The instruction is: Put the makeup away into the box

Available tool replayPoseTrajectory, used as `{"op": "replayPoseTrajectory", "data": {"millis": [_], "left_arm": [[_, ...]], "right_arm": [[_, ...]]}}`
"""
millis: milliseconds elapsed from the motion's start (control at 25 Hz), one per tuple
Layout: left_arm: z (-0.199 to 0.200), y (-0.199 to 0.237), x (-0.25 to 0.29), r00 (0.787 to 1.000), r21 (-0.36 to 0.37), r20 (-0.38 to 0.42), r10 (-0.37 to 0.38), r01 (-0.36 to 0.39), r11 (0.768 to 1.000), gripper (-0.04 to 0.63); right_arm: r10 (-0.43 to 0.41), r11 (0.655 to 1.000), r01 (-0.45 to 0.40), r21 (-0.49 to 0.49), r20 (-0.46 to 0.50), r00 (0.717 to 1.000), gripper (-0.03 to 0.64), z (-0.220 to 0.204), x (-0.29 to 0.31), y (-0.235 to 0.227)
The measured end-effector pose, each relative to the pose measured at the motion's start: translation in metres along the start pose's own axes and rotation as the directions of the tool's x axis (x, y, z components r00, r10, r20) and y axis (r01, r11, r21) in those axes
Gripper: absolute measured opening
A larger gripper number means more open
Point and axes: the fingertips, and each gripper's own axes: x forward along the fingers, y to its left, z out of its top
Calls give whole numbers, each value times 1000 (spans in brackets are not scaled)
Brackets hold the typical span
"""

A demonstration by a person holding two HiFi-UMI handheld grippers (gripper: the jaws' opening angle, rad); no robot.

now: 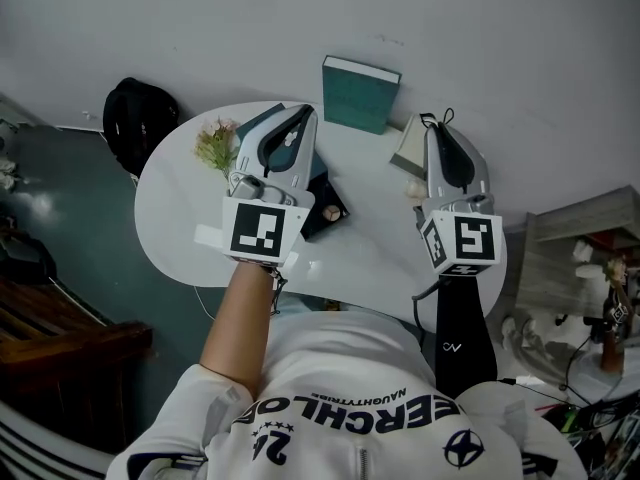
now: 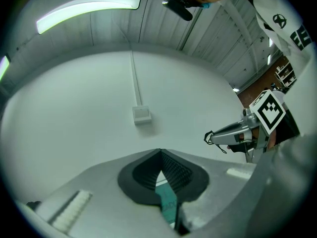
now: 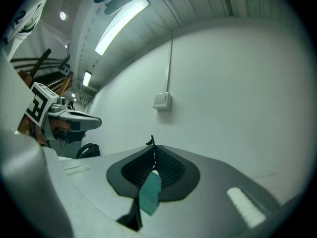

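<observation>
Bag: a black bag (image 1: 138,118) sits on the floor, past the far-left edge of the table (image 1: 175,223).
Sprig: a dried flower sprig (image 1: 215,146) lies near the table's left edge.
Left gripper (image 1: 305,113): jaws are pressed together at the tips. A teal surface shows through the slit behind them, and its print is too faint to read. The gripper hangs over the dark box.
Dark box (image 1: 322,183): at the table's centre, largely covered by the left gripper.
Small round item (image 1: 331,211): rests at the dark box's near-right corner. Whether it is makeup cannot be told.
Teal box (image 1: 360,93): stands upright at the table's far edge. It carries no readable label.
Right gripper (image 1: 437,123): jaws are pressed together, with teal showing through the slit. It is near the table's right edge, above a pale flat item (image 1: 409,151).
Marker cubes: each bears a black-and-white square code, with no text.
Shirt print (image 1: 345,413): "ERCHLO" reads upside down and is cut off at the ends, with "21" beside it. The smaller line is unclear.
</observation>
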Motion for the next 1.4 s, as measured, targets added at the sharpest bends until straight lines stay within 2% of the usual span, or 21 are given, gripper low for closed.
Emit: {"op": "replayPoseTrajectory", "data": {"millis": [280, 560, 800, 920, 1080, 1240, 1400], "left_arm": [[-6, 30, -28, 997, 18, -32, 67, -66, 998, 0], [-9, 63, -62, 986, 36, -63, 157, -155, 987, 0], [-15, 76, -73, 979, 36, -81, 189, -186, 982, 0], [-22, 75, -76, 977, 32, -93, 193, -190, 981, 0], [-27, 73, -78, 977, 26, -98, 187, -186, 982, 0], [-31, 75, -80, 976, 24, -107, 189, -187, 982, 0], [-31, 77, -81, 975, 10, -106, 195, -195, 981, 0]], "right_arm": [[128, 992, -128, 22, -8, 992, 49, -10, 28, 52], [283, 958, -284, 34, 39, 958, 51, -1, 45, 118], [322, 945, -323, 50, 32, 946, 51, -6, 53, 136], [361, 931, -360, 55, -15, 932, 51, -29, 56, 150], [443, 896, -437, 76, -153, 883, 51, -91, 55, 183], [508, 860, -491, 138, -301, 807, 51, -157, 40, 212], [551, 828, -539, 154, -402, 731, 51, -201, 22, 235]]}}
